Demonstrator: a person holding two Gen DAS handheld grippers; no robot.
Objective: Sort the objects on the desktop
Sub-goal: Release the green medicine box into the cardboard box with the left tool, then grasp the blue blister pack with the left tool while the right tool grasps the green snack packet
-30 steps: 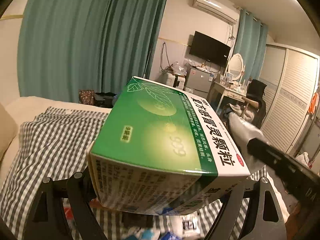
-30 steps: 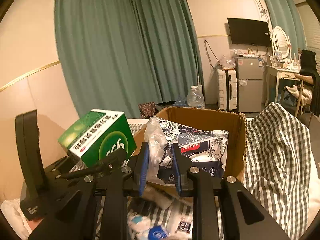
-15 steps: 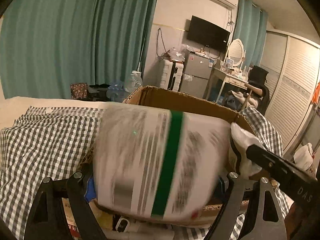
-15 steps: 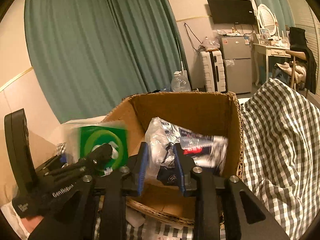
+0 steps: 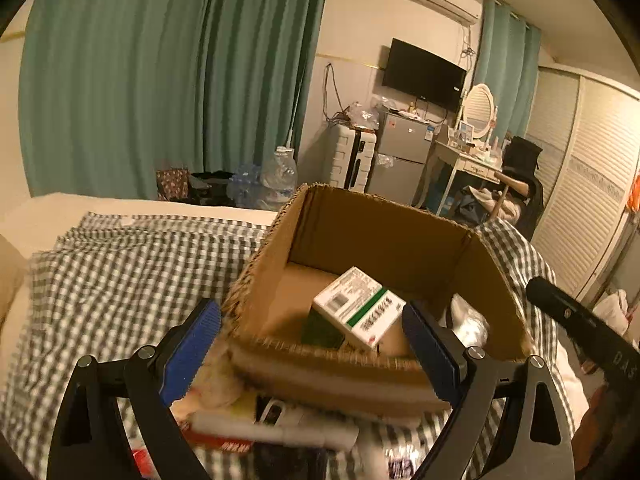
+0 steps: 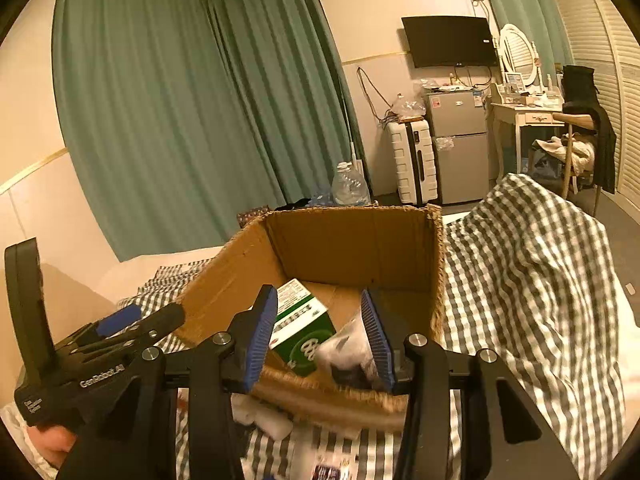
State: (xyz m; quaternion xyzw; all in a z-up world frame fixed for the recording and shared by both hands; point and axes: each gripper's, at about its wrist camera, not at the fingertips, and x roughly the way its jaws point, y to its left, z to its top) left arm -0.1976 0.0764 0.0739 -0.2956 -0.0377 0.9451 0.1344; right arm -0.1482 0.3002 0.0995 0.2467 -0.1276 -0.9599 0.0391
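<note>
Both tongs, left and right, have just been opening and stand empty; green-and-white cardboard medicine box and clear plastic packet lie just beyond them in the brown cardboard carton.

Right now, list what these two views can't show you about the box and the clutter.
- Cardboard box floor: near wall hides much of it, both views.
- Plastic packet: behind right tool pad; print unreadable.
- Clutter before the box: blurred, cut off by the lower edge.
- Green medicine box: text too small.

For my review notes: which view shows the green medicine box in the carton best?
The left wrist view: the green medicine box lies unobstructed in the carton. In the right wrist view the box is partly hidden behind a finger.
</note>
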